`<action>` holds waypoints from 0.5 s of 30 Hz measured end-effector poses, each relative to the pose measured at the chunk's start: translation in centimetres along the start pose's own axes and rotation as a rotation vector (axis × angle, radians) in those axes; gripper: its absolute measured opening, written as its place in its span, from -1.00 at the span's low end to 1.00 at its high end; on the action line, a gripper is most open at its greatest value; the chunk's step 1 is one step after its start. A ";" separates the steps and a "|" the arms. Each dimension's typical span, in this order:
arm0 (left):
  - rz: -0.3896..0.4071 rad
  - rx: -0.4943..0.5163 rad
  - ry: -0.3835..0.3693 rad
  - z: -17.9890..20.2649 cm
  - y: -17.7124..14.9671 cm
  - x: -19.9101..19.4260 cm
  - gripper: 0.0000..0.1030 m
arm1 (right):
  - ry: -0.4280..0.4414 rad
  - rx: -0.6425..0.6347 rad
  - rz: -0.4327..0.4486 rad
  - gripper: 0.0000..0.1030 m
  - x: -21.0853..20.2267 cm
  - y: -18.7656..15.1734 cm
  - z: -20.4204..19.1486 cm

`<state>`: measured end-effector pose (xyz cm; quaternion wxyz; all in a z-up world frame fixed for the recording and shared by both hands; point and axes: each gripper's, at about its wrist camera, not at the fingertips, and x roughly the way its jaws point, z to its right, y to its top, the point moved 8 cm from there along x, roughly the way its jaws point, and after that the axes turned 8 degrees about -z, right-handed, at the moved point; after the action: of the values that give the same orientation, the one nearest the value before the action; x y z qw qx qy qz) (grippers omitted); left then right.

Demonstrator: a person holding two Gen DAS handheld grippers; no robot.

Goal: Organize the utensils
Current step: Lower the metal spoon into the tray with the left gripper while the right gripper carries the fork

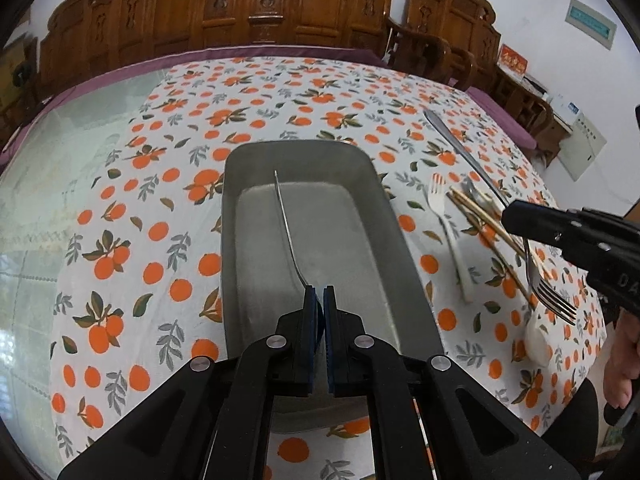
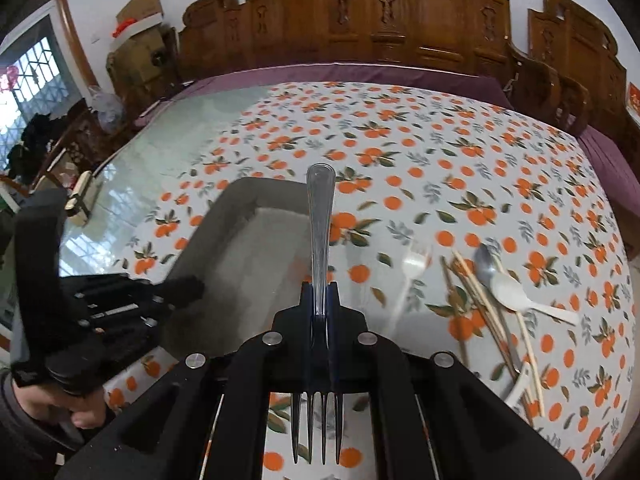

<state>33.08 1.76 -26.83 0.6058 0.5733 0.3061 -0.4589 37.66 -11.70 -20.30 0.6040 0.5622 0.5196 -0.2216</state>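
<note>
A grey metal tray (image 1: 240, 184) sits on the orange-print tablecloth; it also shows in the right wrist view (image 2: 224, 216). My left gripper (image 1: 319, 292) is shut on a thin metal utensil (image 1: 286, 224), held edge-on over the tray, handle pointing away. My right gripper (image 2: 320, 292) is shut on a steel fork (image 2: 320, 216), tines toward the camera, just right of the tray. In the left wrist view the right gripper (image 1: 516, 218) holds that fork (image 1: 552, 300) above the loose pile.
Right of the tray lie a white plastic fork (image 1: 440, 204), wooden chopsticks (image 1: 480, 220), a steel spoon (image 2: 486, 264) and a white spoon (image 2: 516, 296). Carved wooden chairs (image 1: 260, 8) line the far edge. Bare glass tabletop (image 1: 80, 140) lies left.
</note>
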 end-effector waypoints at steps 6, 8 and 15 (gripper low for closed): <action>0.011 -0.013 0.015 -0.7 -0.1 -0.5 -0.93 | 0.035 -0.017 -0.006 -0.84 1.1 0.7 -1.9; 0.030 -0.015 0.024 -1.0 -0.1 -1.4 -0.93 | 0.051 -0.018 -0.004 -0.84 1.4 1.0 -2.4; 0.084 -0.022 0.082 -3.0 -0.5 -4.9 -0.92 | 0.123 -0.019 -0.013 -0.84 3.5 1.9 -5.1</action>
<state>31.21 5.72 -23.09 0.6178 0.5973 0.3115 -0.4056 38.63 -5.45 -21.60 0.5748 0.5657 0.5614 -0.1856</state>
